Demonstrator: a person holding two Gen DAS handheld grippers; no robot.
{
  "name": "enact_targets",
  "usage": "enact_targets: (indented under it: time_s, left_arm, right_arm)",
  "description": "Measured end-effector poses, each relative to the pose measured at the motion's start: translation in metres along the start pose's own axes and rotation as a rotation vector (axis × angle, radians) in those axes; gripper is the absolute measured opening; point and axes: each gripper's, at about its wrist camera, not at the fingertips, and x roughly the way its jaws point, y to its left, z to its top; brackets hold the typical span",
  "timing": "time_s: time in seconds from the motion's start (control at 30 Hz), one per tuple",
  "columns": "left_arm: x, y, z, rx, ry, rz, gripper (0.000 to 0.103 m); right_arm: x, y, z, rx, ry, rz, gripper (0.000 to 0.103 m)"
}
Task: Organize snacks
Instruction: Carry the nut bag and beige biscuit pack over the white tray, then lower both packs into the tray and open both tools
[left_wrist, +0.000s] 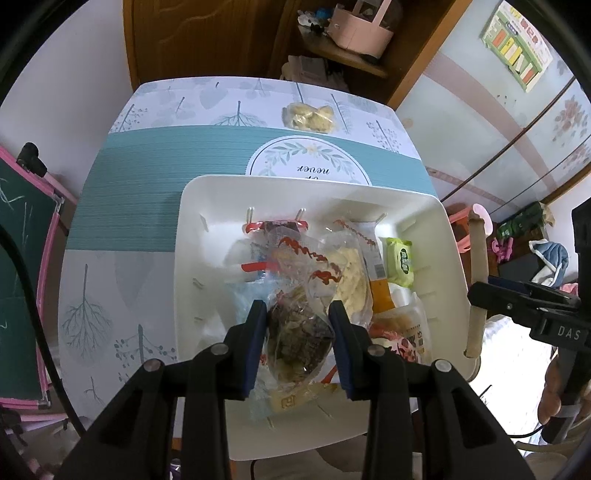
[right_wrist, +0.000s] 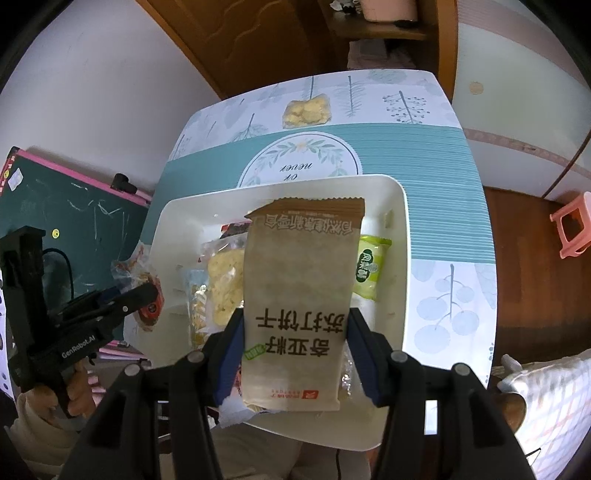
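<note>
A white tray (left_wrist: 188, 236) (right_wrist: 404, 221) on the patterned table holds several snack packets, among them a green packet (left_wrist: 400, 260) (right_wrist: 369, 273) and a clear pack of yellow crackers (left_wrist: 351, 284) (right_wrist: 223, 288). My left gripper (left_wrist: 297, 314) (right_wrist: 147, 295) points down over the tray, shut on a clear bag of dark snacks (left_wrist: 299, 343). My right gripper (right_wrist: 295, 347) (left_wrist: 480, 299) is shut on a brown cracker packet (right_wrist: 299, 295), held upright above the tray's near side. A clear bag of yellow snacks (left_wrist: 308, 116) (right_wrist: 306, 109) lies alone at the table's far edge.
A pink-framed chalkboard (left_wrist: 22, 266) (right_wrist: 74, 221) stands left of the table. A pink stool (right_wrist: 570, 232) is on the floor at the right. A wooden cabinet (left_wrist: 207, 37) with shelves is behind the table. A teal placemat (left_wrist: 140, 192) lies under the tray's far side.
</note>
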Motion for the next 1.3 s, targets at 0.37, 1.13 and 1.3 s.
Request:
enact_targets:
  time_s: [0.37, 1.13, 1.3]
  left_arm:
    - [-0.009, 0.000, 0.003, -0.021, -0.039, -0.040, 0.077]
    - [-0.018, -0.003, 0.017, -0.007, -0.058, -0.056, 0.078]
    - [-0.018, -0.008, 0.032, 0.042, -0.063, -0.042, 0.078]
  right_arm:
    - [0.000, 0.006, 0.003, -0.010, 0.003, -0.019, 0.067]
    - [-0.004, 0.012, 0.006, -0.017, -0.007, -0.011, 0.068]
    - [-0.004, 0.008, 0.013, -0.001, -0.011, -0.022, 0.068]
